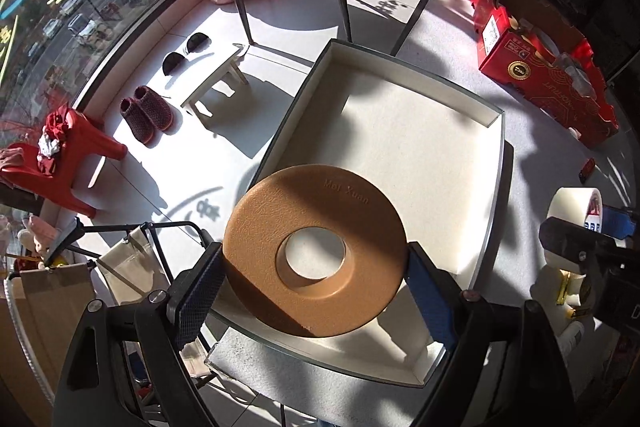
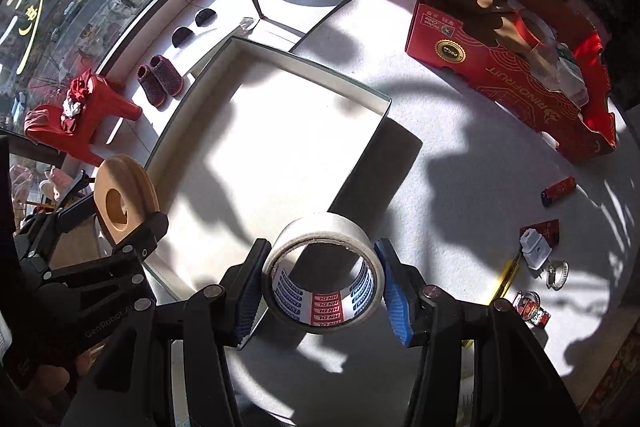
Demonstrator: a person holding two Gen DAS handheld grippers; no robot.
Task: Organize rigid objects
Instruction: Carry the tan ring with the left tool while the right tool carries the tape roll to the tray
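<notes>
Gripping by their outer rims, the left gripper point(image 1: 316, 287) holds a stiff tan ring point(image 1: 316, 251) above the white tray point(image 1: 494, 187) while the right gripper point(image 2: 320, 287) clamps a light, crushable tape roll point(image 2: 324, 271) just beside it.

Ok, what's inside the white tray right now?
Nothing that shows: the tray floor is bare, only sun and shadows. The tan ring in the left gripper hangs over its near end, hiding that patch in the left view.
</notes>
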